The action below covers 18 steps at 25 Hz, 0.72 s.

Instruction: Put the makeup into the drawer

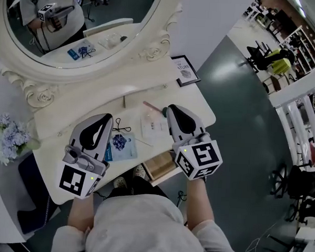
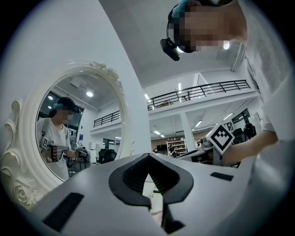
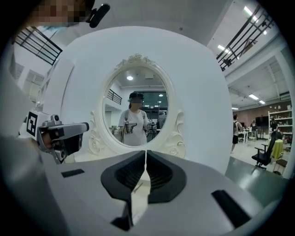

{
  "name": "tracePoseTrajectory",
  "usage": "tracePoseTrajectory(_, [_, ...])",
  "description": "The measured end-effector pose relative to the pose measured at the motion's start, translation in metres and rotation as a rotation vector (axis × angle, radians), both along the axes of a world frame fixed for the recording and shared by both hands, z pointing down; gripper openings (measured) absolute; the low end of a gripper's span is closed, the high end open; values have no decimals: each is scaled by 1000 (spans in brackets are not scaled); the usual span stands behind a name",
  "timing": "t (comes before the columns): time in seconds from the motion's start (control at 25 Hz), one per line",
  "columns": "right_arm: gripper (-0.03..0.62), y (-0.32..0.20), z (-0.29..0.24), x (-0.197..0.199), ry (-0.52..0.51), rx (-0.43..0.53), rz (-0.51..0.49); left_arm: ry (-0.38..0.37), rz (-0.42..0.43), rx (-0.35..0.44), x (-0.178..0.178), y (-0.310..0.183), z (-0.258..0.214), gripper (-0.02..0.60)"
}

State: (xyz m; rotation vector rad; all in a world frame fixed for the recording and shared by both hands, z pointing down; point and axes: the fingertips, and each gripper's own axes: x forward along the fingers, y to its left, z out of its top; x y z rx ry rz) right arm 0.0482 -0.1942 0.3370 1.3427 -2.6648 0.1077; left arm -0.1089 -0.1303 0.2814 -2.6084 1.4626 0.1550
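White surface carries the makeup: a blue packet, a white sachet and a pink stick, all outside the drawer, which looks pulled open. Left claw and right claw hover above them, both closed and empty, probably ready for a first pick.

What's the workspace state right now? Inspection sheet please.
Surface: white vanity table, tidy.
Job's things: blue packet, white packet and pink stick on the tabletop; drawer open at the front.
Clutter: framed card, thin black loop, flowers.
Grippers: left gripper and right gripper over the tabletop, fingers together, both empty.
Cables: loose cables on the floor, right.
Surroundings: oval mirror, office chairs, white railing.
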Motion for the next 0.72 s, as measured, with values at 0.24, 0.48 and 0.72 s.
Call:
tracePoseTrajectory(0.24, [23, -28, 42, -3, 74, -107, -26, -64, -8, -76, -2, 2, 28, 14])
tracePoseTrajectory(0.48, [23, -43, 91, -11, 125, -229, -72, -75, -32, -115, -4, 3, 41, 14])
tracePoseTrajectory(0.72, [25, -46, 138, -17, 173, -337, -110, -74, -47, -150, -5, 0, 53, 14])
